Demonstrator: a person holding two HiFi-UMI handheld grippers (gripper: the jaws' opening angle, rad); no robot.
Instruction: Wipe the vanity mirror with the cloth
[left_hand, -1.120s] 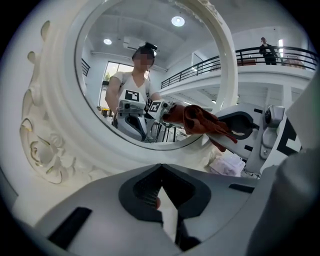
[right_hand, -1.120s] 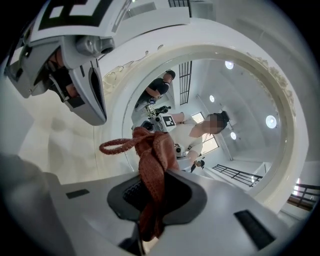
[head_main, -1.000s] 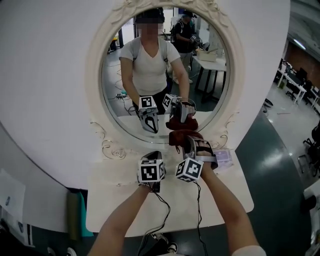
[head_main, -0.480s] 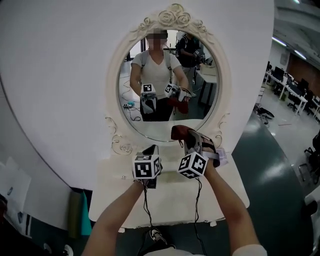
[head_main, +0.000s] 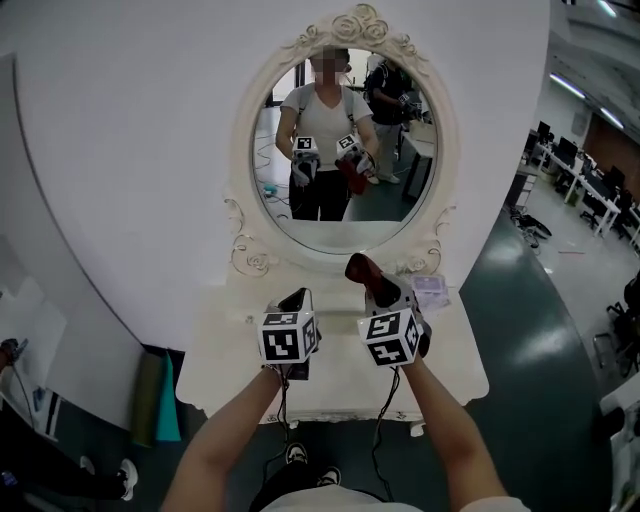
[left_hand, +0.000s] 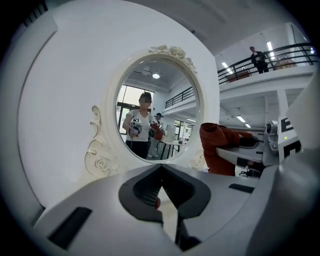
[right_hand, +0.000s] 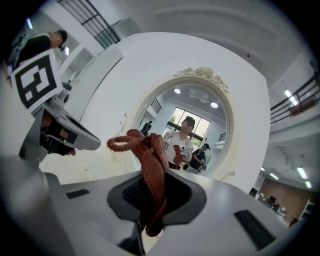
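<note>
Well, in the head view the vanity mirror (head_main: 340, 150) fills the upper middle of the frame, upright behind the white table (head_main: 455, 365). I hold both grippers low in the centre, in front of its lower rim and apart from the glass. My right gripper (head_main: 373, 285) carries the dark red cloth (head_main: 358, 267), which sticks up above the tips toward the mirror. I judge it is held so that the loose part meets the glass first. My left gripper (head_main: 297, 297) waits just beside it, on the left.

In the left gripper view my fingers (left_hand: 142, 187) are together at the lower centre with nothing between them. This hand has no work in the wiping, I think. The mirror is at centre left, the cloth at the right.

In the right gripper view the fingers (right_hand: 180, 195) are clamped on the cloth's lower part. The bunch stands up at the centre, before the mirror. I judge the wiping contact is not yet made.
</note>
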